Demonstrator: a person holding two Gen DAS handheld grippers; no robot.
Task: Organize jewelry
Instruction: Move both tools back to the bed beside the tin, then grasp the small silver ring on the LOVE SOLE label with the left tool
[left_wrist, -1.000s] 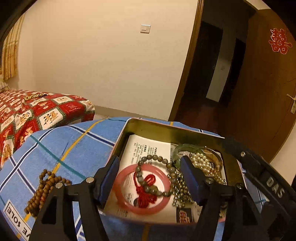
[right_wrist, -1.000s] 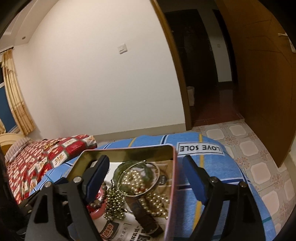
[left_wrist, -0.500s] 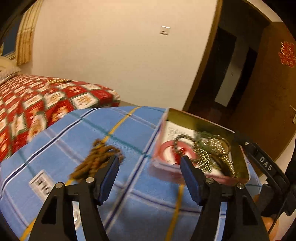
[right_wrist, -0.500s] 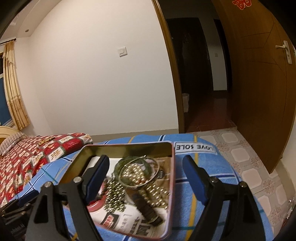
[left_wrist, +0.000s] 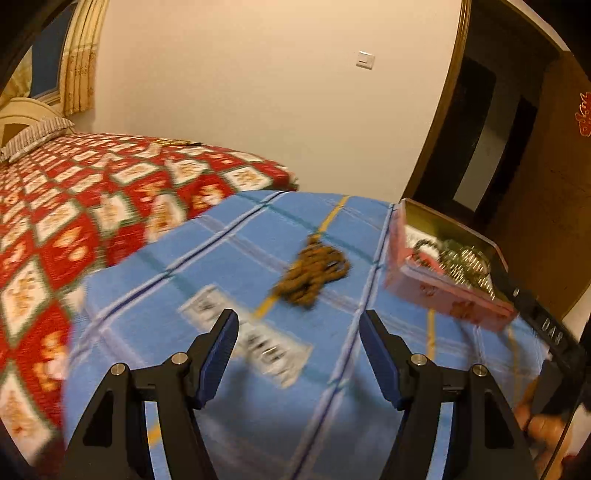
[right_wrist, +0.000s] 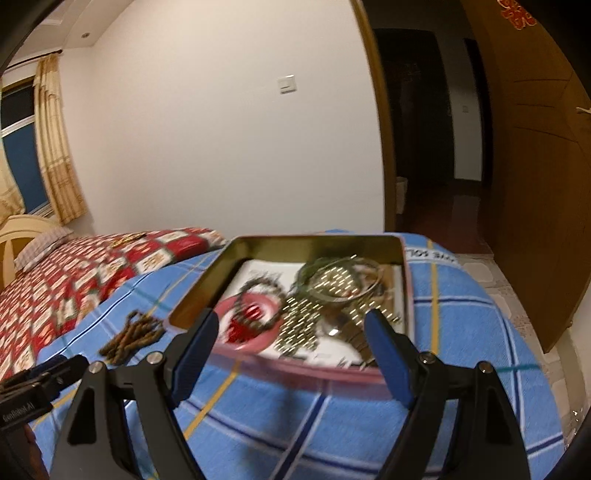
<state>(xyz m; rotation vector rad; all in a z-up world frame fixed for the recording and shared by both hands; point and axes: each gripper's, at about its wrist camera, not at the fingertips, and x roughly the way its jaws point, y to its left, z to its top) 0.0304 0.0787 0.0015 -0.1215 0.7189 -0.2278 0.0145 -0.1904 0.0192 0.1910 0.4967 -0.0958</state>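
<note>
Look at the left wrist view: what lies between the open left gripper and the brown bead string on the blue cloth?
Only blue checked cloth, with a white printed label on it, separates the left gripper from the brown bead string; no jewelry lies there.

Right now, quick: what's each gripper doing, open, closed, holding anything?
Left gripper: open, holding nothing, over the blue cloth.
Right gripper: open, holding nothing, in front of the tin.
</note>
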